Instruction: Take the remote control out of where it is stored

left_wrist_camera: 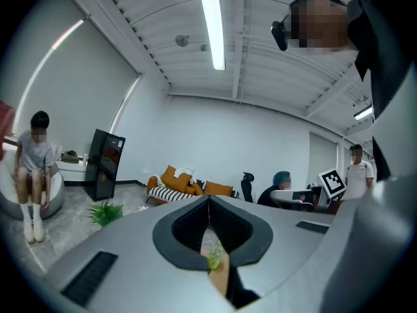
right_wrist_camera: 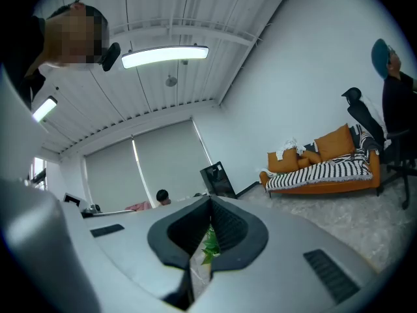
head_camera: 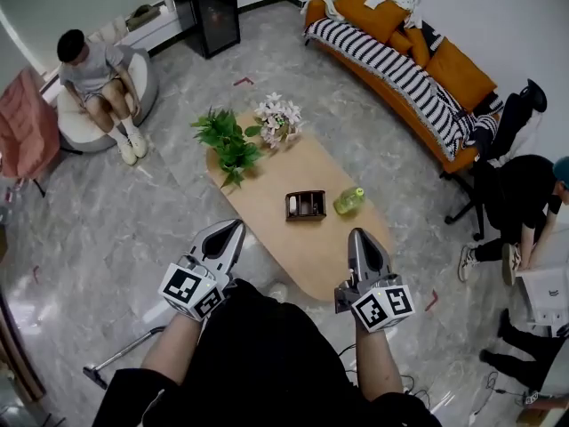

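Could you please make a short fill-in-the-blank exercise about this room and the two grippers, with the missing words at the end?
1. On the wooden table, the dark box stands beside a green ____.
2. The leafy plant stands next to a bunch of ____.
3. The orange sofa carries a black-and-white ____ blanket.
4. The left gripper and the right gripper both have their jaws ____, holding nothing.

Missing words: bottle; flowers; striped; shut
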A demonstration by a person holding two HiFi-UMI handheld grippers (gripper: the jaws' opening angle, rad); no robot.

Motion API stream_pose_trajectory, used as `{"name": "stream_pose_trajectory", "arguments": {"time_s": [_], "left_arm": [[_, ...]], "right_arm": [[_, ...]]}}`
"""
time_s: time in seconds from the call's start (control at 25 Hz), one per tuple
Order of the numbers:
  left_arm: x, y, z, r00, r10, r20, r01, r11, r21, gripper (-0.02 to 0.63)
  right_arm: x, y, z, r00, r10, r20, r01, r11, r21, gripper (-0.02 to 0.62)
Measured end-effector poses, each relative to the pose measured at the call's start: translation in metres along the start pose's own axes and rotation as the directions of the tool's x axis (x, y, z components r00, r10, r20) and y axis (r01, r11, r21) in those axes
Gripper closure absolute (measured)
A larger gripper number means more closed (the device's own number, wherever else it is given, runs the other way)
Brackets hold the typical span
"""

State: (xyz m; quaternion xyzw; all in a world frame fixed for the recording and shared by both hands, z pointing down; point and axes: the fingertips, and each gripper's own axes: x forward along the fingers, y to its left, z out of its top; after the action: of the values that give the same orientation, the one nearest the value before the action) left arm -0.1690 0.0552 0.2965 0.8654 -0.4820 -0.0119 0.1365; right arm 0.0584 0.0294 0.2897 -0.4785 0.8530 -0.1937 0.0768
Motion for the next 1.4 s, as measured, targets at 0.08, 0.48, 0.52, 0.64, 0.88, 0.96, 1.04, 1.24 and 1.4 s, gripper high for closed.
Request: {"name": "stream_pose_trajectory", "arguments": {"time_s": [0.08, 0.48, 0.52, 0.64, 0.88, 0.96, 1.04, 1.24, 1.4], "left_arm": [[0.014, -0.001, -0.006, 1.000, -0.016, -0.026, 0.016, 1.000, 0.012, 0.598], [0.104, 0.015, -0.038, 0.973, -0.143, -0.179, 0.152, 0.987, 0.041, 0.598], [0.114, 0.017, -0.043, 0.967, -0.156, -0.199, 0.171, 0.984, 0.056, 0.598], [0.142, 0.025, -0.070, 0.931, -0.210, -0.297, 0.243, 0.967, 0.078, 0.598], [0.178, 0.029, -0.143, 0.815, -0.289, -0.502, 0.327, 0.945, -0.012, 0.598], [0.189, 0.035, -0.168, 0.779, -0.287, -0.557, 0.317, 0.947, -0.045, 0.598], [0.200, 0.041, -0.191, 0.752, -0.277, -0.598, 0.302, 0.951, -0.060, 0.597], [0.218, 0.050, -0.244, 0.699, -0.280, -0.658, 0.255, 0.957, -0.136, 0.597], [0.224, 0.063, -0.282, 0.670, -0.252, -0.699, 0.186, 0.968, -0.170, 0.594]], "right_arm": [[0.004, -0.010, -0.004, 1.000, -0.015, -0.011, 0.015, 1.000, 0.011, 0.588], [0.036, -0.052, -0.003, 0.993, -0.109, -0.036, 0.109, 0.994, 0.002, 0.588], [0.040, -0.057, -0.004, 0.992, -0.119, -0.041, 0.120, 0.993, 0.001, 0.588], [0.052, -0.064, -0.011, 0.989, -0.136, -0.059, 0.137, 0.991, 0.009, 0.588], [0.051, -0.076, -0.041, 0.973, -0.200, -0.115, 0.207, 0.977, 0.057, 0.588], [0.053, -0.080, -0.047, 0.974, -0.197, -0.115, 0.206, 0.976, 0.074, 0.588], [0.056, -0.083, -0.051, 0.974, -0.197, -0.112, 0.206, 0.975, 0.080, 0.588], [0.050, -0.095, -0.076, 0.960, -0.231, -0.158, 0.248, 0.964, 0.096, 0.588], [0.036, -0.102, -0.099, 0.942, -0.263, -0.207, 0.290, 0.950, 0.116, 0.588]]}}
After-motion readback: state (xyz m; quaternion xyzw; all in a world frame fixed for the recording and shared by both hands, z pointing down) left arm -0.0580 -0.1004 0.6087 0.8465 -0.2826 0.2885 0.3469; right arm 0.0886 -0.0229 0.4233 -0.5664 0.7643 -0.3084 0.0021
